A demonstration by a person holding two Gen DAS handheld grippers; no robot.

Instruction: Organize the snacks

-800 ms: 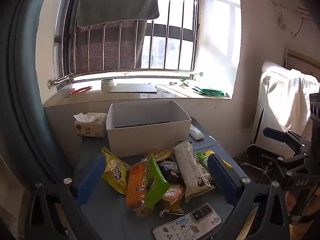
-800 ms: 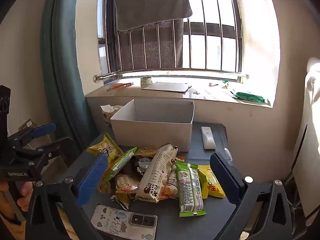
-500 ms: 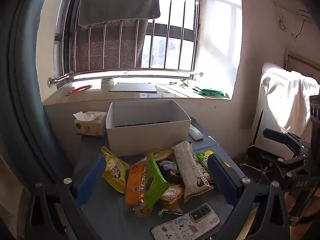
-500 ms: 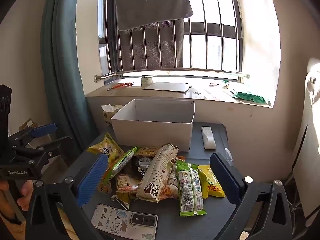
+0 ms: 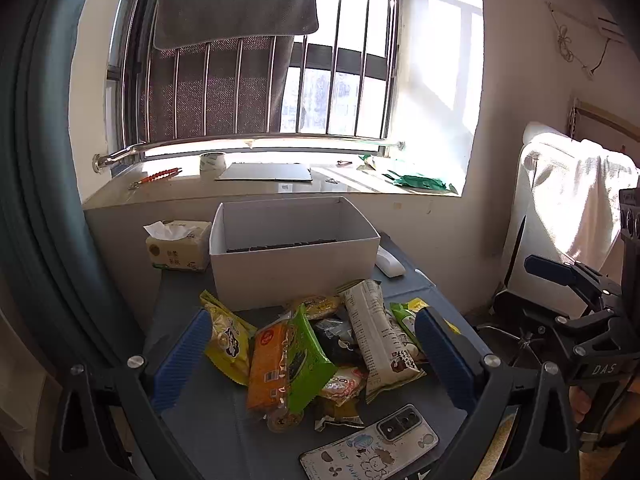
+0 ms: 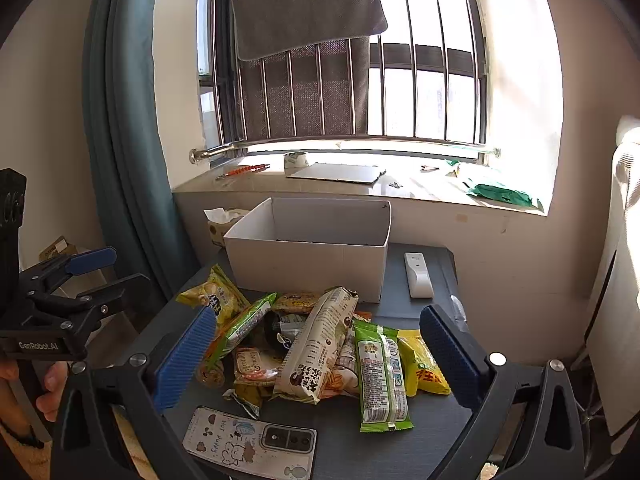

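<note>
A pile of snack packets [image 5: 316, 344] lies on the dark table [image 5: 224, 432], in front of an open white box [image 5: 292, 268] whose inside is mostly hidden. The pile holds an orange packet [image 5: 266, 368], a green packet [image 5: 310, 360], a yellow packet [image 5: 228, 336] and a long white packet [image 5: 376, 340]. In the right wrist view the pile [image 6: 320, 344] and the box [image 6: 312, 268] show too. My left gripper [image 5: 312, 356] is open and empty above the pile. My right gripper [image 6: 316, 356] is open and empty, also above the pile.
A phone in a cartoon case [image 5: 370, 448] lies at the table's near edge, seen also in the right wrist view [image 6: 250, 444]. A tissue box [image 5: 178, 246] stands left of the white box. A white remote [image 6: 418, 274] lies to its right. A curtain [image 6: 120, 140] hangs at left.
Both grippers have hardly moved; the views shift only slightly. Both stay open and nothing on the table has moved.
</note>
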